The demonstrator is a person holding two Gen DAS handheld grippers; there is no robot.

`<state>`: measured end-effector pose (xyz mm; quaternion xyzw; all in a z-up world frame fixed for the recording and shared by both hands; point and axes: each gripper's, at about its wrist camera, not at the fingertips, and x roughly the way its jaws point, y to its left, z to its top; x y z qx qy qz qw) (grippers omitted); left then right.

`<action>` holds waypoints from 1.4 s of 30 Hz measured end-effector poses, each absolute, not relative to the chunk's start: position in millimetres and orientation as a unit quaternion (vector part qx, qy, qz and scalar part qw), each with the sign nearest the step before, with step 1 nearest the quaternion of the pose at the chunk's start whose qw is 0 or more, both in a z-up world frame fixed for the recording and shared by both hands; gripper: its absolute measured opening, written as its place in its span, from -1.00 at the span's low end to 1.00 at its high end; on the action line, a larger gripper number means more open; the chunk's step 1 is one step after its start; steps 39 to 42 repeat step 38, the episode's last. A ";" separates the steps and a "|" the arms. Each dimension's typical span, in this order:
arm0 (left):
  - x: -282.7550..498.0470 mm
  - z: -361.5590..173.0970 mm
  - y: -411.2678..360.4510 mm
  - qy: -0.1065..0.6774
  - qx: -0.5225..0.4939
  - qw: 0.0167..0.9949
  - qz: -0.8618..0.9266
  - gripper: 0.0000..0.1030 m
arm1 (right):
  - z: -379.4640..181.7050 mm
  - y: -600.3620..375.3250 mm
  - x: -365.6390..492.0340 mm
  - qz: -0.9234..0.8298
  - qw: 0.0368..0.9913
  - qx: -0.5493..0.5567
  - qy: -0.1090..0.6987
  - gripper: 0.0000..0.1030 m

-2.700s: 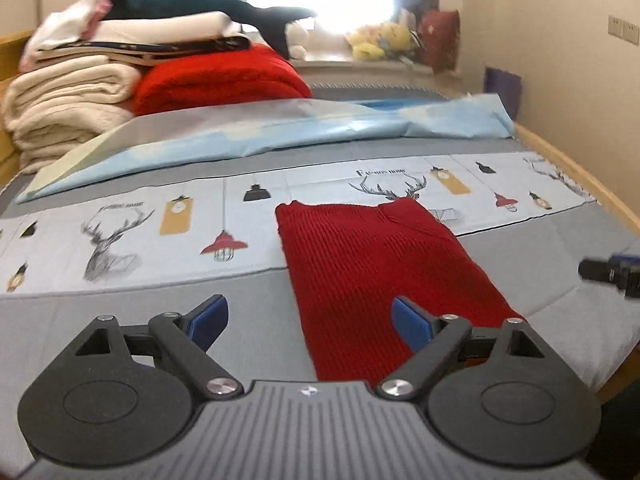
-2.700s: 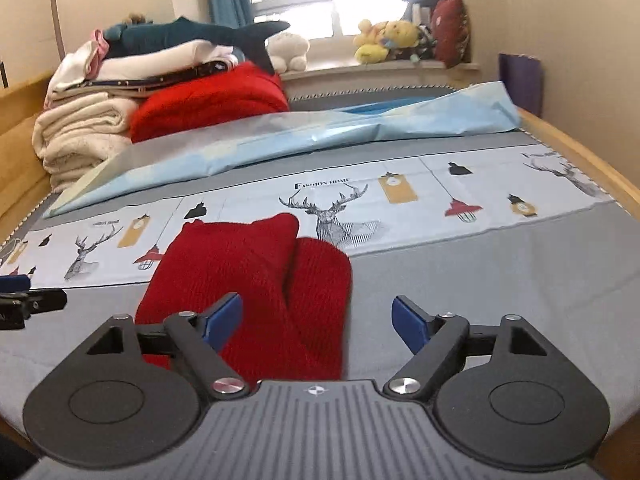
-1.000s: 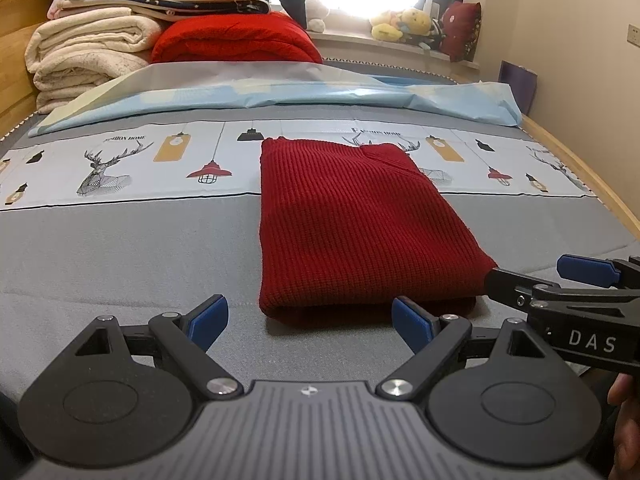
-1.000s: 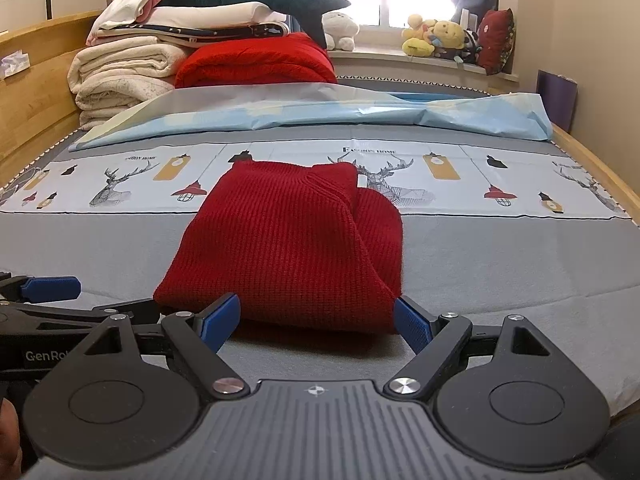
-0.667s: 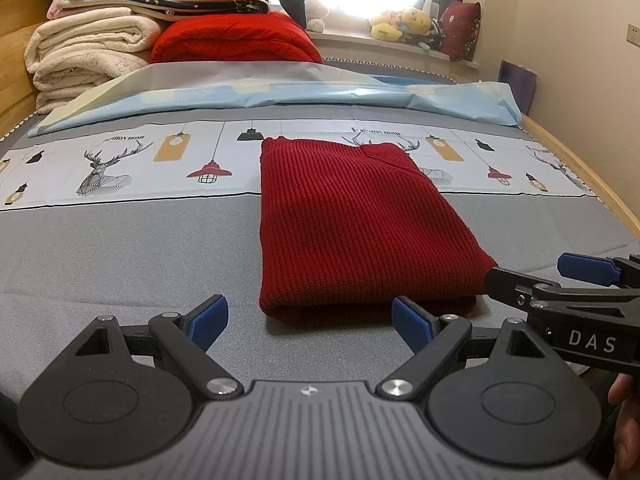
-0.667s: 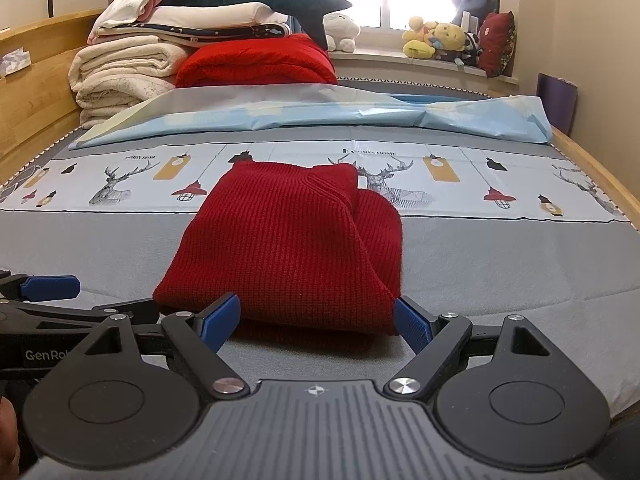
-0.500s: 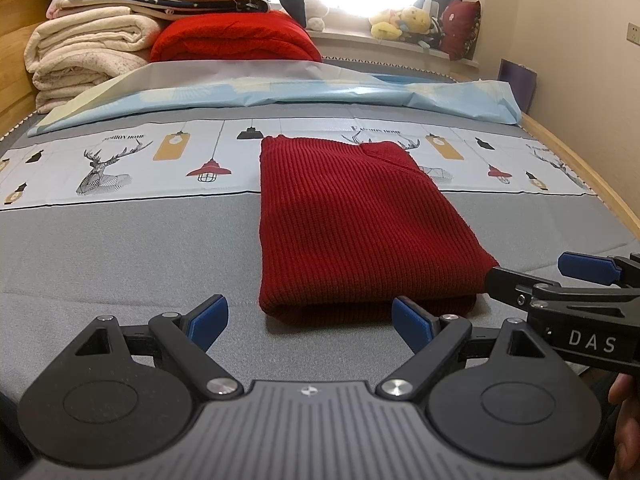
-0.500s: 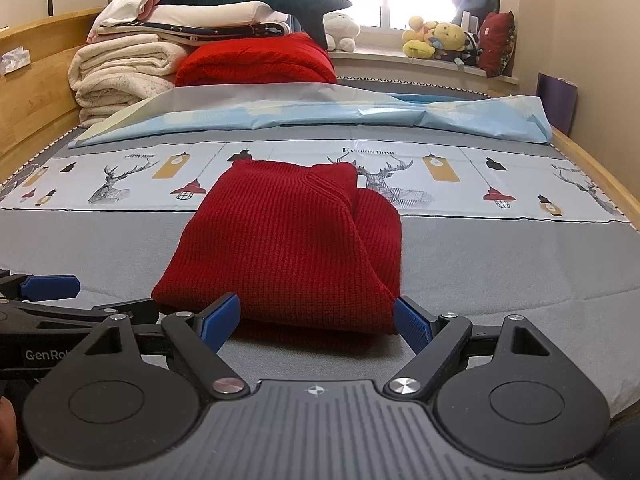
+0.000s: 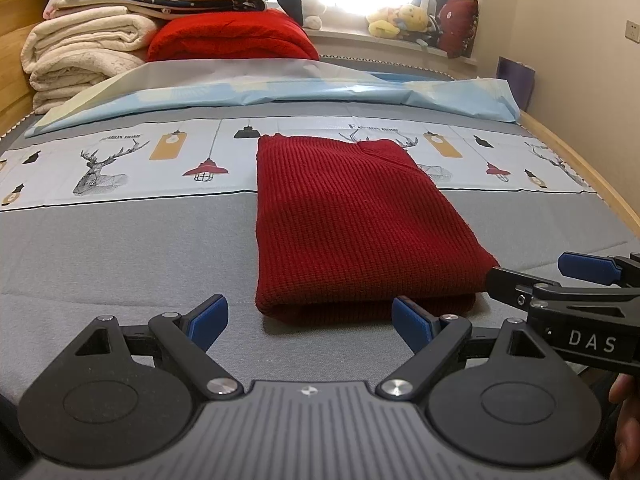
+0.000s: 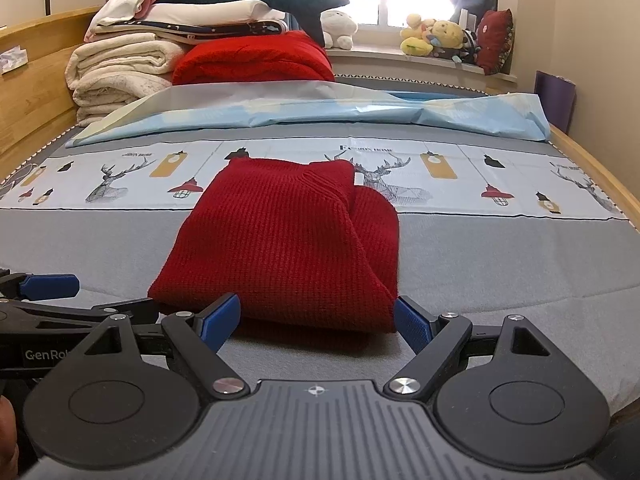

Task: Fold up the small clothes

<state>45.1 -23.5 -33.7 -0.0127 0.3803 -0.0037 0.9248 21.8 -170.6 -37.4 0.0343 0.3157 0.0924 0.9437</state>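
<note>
Red knit sweater [image 9: 352, 224] lies folded on the bed [image 9: 120, 248]; left gripper [image 9: 308, 322] and right gripper [image 10: 318, 318] hover wide, empty; next, likely grasp its near edge

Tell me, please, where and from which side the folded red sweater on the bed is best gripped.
Probably the red sweater at its thick folded near edge, coming in low from the front: both open grippers, left gripper and right gripper, face it there.
</note>
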 end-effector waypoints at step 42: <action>48.1 -36.4 -17.1 0.382 -0.018 0.924 -0.010 0.79 | -38.9 -170.2 25.9 0.088 0.941 0.040 0.324 0.65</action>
